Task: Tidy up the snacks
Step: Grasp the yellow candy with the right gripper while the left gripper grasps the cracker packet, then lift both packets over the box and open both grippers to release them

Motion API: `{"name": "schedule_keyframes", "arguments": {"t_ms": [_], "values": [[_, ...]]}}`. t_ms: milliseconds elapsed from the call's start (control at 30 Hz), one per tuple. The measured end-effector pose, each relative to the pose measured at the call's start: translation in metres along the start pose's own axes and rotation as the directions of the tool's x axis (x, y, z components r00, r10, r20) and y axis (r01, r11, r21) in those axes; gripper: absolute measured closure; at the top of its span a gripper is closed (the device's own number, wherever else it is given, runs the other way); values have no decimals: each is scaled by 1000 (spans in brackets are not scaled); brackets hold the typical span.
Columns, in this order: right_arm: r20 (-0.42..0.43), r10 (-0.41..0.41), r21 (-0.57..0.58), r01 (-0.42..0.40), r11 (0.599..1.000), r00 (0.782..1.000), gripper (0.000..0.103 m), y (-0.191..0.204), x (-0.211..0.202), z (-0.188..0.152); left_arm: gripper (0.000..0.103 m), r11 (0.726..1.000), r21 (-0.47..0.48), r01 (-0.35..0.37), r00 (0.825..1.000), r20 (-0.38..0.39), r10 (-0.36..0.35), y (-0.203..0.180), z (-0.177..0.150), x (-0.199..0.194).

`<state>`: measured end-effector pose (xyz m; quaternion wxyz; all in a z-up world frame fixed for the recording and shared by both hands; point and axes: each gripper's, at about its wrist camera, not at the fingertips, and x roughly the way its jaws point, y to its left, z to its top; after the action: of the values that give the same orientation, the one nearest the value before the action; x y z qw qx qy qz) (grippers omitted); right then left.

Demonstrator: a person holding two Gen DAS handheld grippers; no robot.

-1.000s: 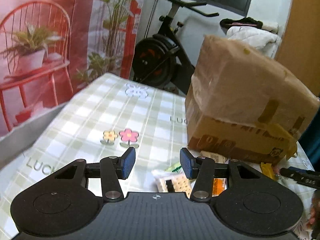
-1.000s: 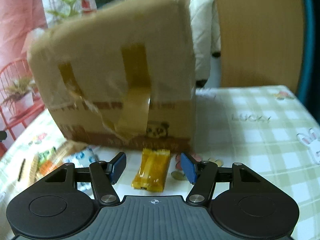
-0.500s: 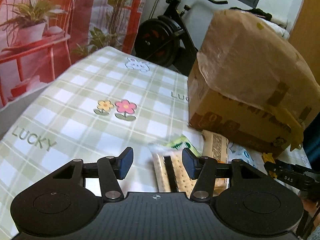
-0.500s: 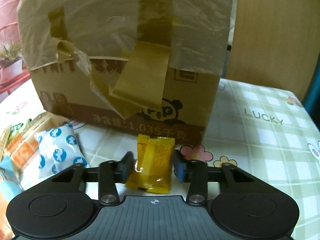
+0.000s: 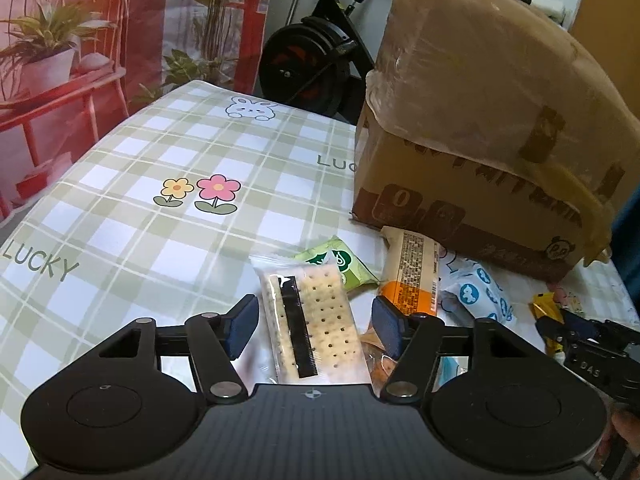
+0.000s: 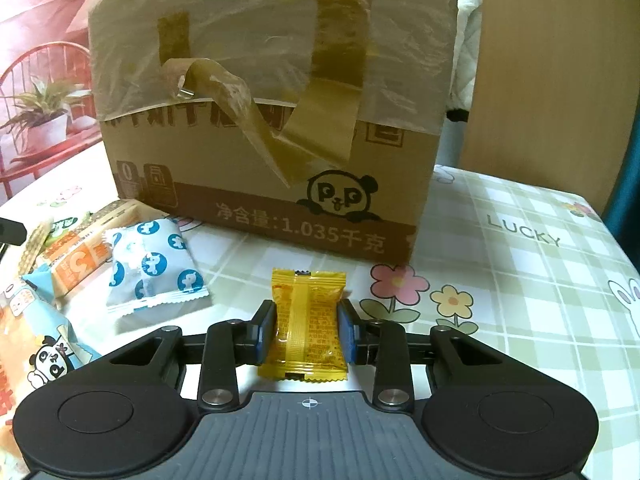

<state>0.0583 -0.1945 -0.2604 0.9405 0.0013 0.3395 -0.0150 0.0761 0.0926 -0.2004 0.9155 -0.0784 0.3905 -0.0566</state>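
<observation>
My right gripper [image 6: 306,330] is shut on a yellow snack packet [image 6: 306,320], low over the table in front of the cardboard box [image 6: 272,120]. My left gripper [image 5: 314,326] is open, its jaws on either side of a clear cracker packet [image 5: 310,320] that lies on the table. Beside the crackers lie a green packet [image 5: 340,264], an orange-and-tan bar [image 5: 412,272] and a white packet with blue dots [image 5: 480,296]. The dotted packet [image 6: 152,268] also shows in the right wrist view. The right gripper with the yellow packet [image 5: 546,312] shows at the right edge of the left wrist view.
The taped cardboard box [image 5: 480,128] stands on the checked tablecloth [image 5: 160,208] behind the snacks. More packets [image 6: 36,320] lie at the left of the right wrist view. An exercise bike [image 5: 312,60] stands beyond the table's far edge. A wooden panel [image 6: 552,80] stands behind the table.
My right gripper has closed on the yellow packet. My left gripper has moved forward and down over the cracker packet and has opened wider.
</observation>
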Motion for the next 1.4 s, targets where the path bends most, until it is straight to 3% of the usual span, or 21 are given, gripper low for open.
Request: {"name": "schedule_keyframes", "arguments": {"t_ms": [267, 333, 400, 667, 933, 1400], "values": [[6, 7, 3, -7, 1000, 1000, 72, -5, -7, -2, 40, 997, -10, -80, 996, -31, 80, -5, -4, 13], [6, 7, 4, -7, 1000, 1000, 72, -4, -7, -2, 53, 998, -14, -66, 998, -24, 65, -3, -3, 10], [7, 7, 4, -7, 1000, 1000, 72, -4, -7, -2, 54, 997, -4, -73, 997, -8, 73, -5, -3, 5], [20, 40, 7, -40, 999, 999, 73, 0, -16, -1, 54, 999, -7, -40, 998, 40, 41, -6, 5, -17], [62, 12, 15, -13, 1000, 998, 73, -8, -51, 4, 54, 1000, 23, 2, 994, 105, -5, -21, 13, -36], [203, -55, 63, 43, 997, 978, 73, -31, -112, 34, 54, 993, 100, 65, 969, 230, -87, -40, 44, -67]]}}
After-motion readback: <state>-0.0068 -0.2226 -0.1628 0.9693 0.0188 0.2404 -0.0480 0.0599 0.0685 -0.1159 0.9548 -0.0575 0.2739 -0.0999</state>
